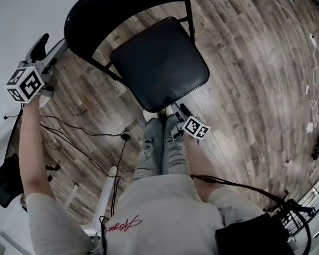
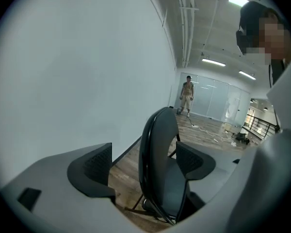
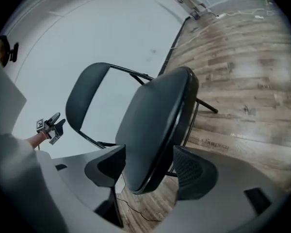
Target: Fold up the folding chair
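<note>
The black folding chair stands unfolded on the wood floor, its padded seat [image 1: 159, 62] flat and its curved backrest [image 1: 122, 4] toward the wall. My left gripper [image 1: 49, 45] hovers open just left of the backrest. In the left gripper view the backrest's edge [image 2: 157, 144] shows between the wide jaws of that gripper [image 2: 144, 166], apart from both pads. My right gripper [image 1: 176, 110] is low at the seat's front edge, by the person's knees. It is open [image 3: 150, 174], and the seat [image 3: 155, 130] reaches in between its pads without being pressed.
A white wall [image 1: 21, 15] runs close behind the chair. Black cables [image 1: 85, 129] and a white stand [image 1: 103, 195] lie on the floor to the left of the person's legs [image 1: 159, 147]. White cords [image 1: 311, 84] trail at the right. Another person [image 2: 186, 96] stands far off.
</note>
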### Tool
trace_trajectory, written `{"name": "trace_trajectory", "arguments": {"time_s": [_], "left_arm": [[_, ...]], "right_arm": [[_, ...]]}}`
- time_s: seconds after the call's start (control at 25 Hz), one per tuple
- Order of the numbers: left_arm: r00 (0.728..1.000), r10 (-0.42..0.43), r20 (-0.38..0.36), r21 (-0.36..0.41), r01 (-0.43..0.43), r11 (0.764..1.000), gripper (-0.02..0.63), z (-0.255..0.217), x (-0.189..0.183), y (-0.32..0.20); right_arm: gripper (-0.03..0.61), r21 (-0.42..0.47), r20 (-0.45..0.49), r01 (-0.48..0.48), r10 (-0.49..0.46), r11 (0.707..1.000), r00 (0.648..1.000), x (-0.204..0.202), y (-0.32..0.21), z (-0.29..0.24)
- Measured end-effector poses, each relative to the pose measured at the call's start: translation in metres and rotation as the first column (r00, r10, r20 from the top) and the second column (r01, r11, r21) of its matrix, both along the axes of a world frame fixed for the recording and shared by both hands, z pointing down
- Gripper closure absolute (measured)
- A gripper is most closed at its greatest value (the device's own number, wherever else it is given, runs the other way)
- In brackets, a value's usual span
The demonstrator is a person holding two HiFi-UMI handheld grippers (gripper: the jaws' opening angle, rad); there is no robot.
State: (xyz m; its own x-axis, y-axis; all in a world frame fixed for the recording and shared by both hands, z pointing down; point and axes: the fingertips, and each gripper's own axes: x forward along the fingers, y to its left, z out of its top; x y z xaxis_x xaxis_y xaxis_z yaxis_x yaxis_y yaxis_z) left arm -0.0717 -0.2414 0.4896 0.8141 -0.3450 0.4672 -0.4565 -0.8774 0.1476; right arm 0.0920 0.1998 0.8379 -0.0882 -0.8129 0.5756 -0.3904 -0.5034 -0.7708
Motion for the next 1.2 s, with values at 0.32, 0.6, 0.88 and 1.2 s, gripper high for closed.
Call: {"name": "trace_trajectory", "arguments": {"time_s": [0.32, 0.6, 0.88, 1.2], "left_arm": [[0.949, 0.304, 0.084, -0.201, -0.283, 0.938, 0.178, 0.054, 0.036, 0.014], [0.879, 0.459, 0.125, -0.252, -0.42, 0.872, 0.179, 0.086, 0.061, 0.026], [0.896, 0.44, 0.056, -0.228, -0.417, 0.88, 0.415, 0.077, 0.072, 0.027], [0.864, 0.498, 0.076, -0.142, -0.485, 0.863, 0.477, 0.022, 0.083, 0.049]], "right_arm": [[0.276, 0.078, 0.199, -0.116, 0.099, 0.99, 0.975, -0.013, -0.013, 0.049], [0.262, 0.336, 0.219, 0.028, -0.107, 0.942, 0.97, -0.014, -0.042, 0.042], [0.282, 0.341, 0.319, -0.026, -0.089, 0.94, 0.943, -0.016, -0.063, 0.042], [0.321, 0.159, 0.347, -0.222, 0.156, 0.962, 0.925, -0.009, -0.1, -0.026]]}}
